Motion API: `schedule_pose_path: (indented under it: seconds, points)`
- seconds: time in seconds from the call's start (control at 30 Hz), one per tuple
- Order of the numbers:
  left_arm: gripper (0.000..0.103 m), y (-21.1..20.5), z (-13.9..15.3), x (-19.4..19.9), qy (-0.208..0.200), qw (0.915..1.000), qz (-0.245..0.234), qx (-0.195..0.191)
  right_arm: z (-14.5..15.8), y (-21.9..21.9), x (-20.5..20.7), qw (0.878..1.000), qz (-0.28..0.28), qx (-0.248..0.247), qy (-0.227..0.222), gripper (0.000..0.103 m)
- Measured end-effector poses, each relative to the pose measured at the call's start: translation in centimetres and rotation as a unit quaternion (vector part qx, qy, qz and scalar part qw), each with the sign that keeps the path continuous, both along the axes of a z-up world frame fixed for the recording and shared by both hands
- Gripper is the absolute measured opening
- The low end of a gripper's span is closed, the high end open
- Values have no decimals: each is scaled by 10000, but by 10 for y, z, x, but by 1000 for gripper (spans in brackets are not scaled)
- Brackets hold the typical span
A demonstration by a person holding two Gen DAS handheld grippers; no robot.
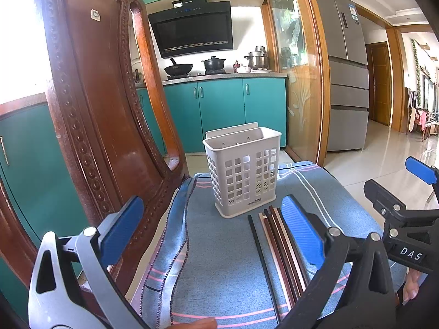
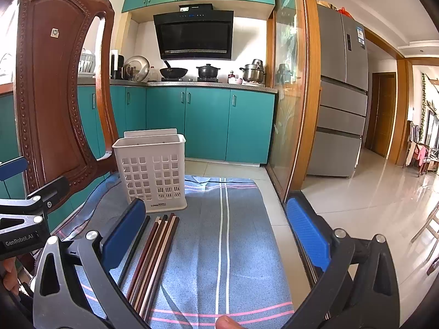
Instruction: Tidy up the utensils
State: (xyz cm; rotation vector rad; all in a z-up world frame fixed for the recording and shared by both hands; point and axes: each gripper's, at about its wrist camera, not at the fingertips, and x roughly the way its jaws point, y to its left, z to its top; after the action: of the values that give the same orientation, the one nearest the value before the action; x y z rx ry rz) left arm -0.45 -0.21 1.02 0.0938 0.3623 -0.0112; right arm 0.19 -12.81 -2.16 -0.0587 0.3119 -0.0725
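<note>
A bundle of chopsticks (image 1: pixel 277 252) (image 2: pixel 153 255) lay flat on a blue striped cloth (image 1: pixel 219 246) (image 2: pixel 233 233), side by side and touching, with their far ends just in front of a white slotted holder (image 1: pixel 242 171) (image 2: pixel 152 171). One black chopstick (image 1: pixel 262 263) lay slightly apart from the rest, on the side toward the chair. The holder stood upright on the cloth; its divided interior showed no utensils from these angles.

The left gripper (image 1: pixel 211 233) hung above the cloth in front of the holder, its blue-padded fingers (image 1: pixel 300 230) spread wide and gripping nothing; the chopsticks lay just beside the inner edge of its right finger. The right gripper (image 2: pixel 219 233) hung likewise in front of the holder, fingers (image 2: pixel 124 230) wide apart and empty, with the chopsticks just beside its left finger. Each gripper appeared at the edge of the other's view, and a fingertip of the person showed at the bottom edge of both views.

A carved wooden chair back (image 1: pixel 104 109) (image 2: pixel 57 82) rose beside the holder. Behind the holder ran teal cabinets (image 1: pixel 225 107) (image 2: pixel 208 120), a stove with a wok (image 1: pixel 178 69) (image 2: pixel 173 71) and pots, and a black range hood (image 1: pixel 192 28) (image 2: pixel 194 34). A grey refrigerator (image 1: pixel 345 82) (image 2: pixel 340 96) stood well apart from the holder, beyond a glass door.
</note>
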Motion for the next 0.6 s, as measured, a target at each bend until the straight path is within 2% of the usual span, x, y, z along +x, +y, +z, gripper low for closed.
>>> schedule_pose_path:
  seconds: [0.6]
  points:
    - [100, 8, 3, 1, -42, 10000, 8, 5, 1, 0, -3, 10000, -9, -37, -48, 100]
